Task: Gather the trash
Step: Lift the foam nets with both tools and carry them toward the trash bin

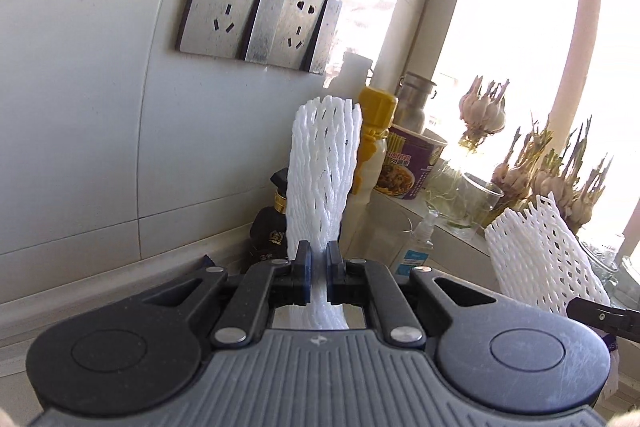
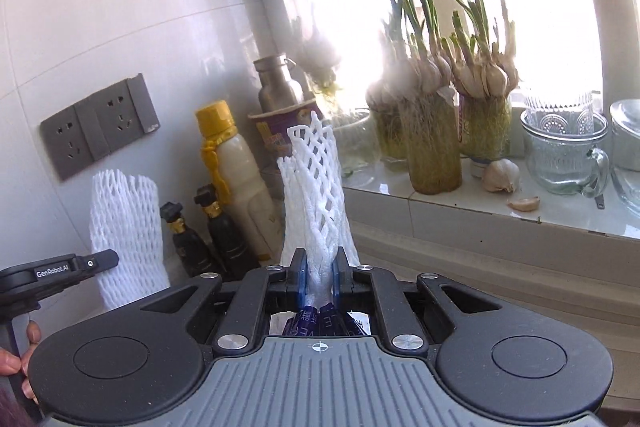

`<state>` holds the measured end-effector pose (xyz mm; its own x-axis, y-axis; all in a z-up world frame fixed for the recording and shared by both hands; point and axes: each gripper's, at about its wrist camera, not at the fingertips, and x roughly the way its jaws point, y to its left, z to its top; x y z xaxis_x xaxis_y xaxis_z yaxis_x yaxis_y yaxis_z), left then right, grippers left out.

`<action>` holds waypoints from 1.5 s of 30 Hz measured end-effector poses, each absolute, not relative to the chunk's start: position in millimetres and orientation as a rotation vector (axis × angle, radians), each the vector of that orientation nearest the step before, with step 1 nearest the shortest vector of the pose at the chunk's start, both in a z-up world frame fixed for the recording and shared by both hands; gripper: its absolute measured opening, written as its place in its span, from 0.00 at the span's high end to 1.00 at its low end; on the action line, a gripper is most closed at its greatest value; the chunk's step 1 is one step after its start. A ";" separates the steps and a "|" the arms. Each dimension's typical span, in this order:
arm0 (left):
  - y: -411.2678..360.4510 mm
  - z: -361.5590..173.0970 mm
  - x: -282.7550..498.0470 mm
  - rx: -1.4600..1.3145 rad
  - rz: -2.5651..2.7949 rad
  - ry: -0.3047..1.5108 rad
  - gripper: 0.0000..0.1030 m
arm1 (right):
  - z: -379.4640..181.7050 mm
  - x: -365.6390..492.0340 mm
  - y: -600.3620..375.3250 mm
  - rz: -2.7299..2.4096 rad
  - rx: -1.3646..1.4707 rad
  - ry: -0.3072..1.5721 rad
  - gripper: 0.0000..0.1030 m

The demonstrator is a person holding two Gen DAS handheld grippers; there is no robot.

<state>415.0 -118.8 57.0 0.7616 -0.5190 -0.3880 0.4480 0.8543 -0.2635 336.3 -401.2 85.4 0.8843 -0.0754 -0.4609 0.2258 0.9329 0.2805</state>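
Observation:
My left gripper (image 1: 319, 259) is shut on a white foam fruit net (image 1: 324, 163) that stands up from its jaws in front of the tiled wall. My right gripper (image 2: 320, 263) is shut on a second white foam net (image 2: 316, 187), with a blue wrapper (image 2: 320, 321) bunched behind the jaws. In the left wrist view the right gripper's net (image 1: 548, 255) shows at the right edge. In the right wrist view the left gripper (image 2: 60, 271) and its net (image 2: 126, 223) show at the left.
A yellow-capped bottle (image 2: 232, 179), two dark bottles (image 2: 224, 231), a steel flask (image 2: 278, 83) and a noodle cup (image 1: 412, 163) stand in the corner. Sprouting garlic in jars (image 2: 432, 131), glass mugs (image 2: 564, 155) and loose garlic (image 2: 500, 175) fill the windowsill. Wall sockets (image 1: 256, 11) are above.

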 end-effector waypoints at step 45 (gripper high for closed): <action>107.7 17.7 206.1 -0.181 -0.412 0.635 0.94 | 87.5 175.9 -155.9 0.364 0.201 0.572 0.89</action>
<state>206.1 107.7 17.7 0.7281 -0.4260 -0.5371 0.3168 0.9039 -0.2875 175.9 -155.9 87.5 0.7793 0.3900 -0.4905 -0.2795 0.9169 0.2850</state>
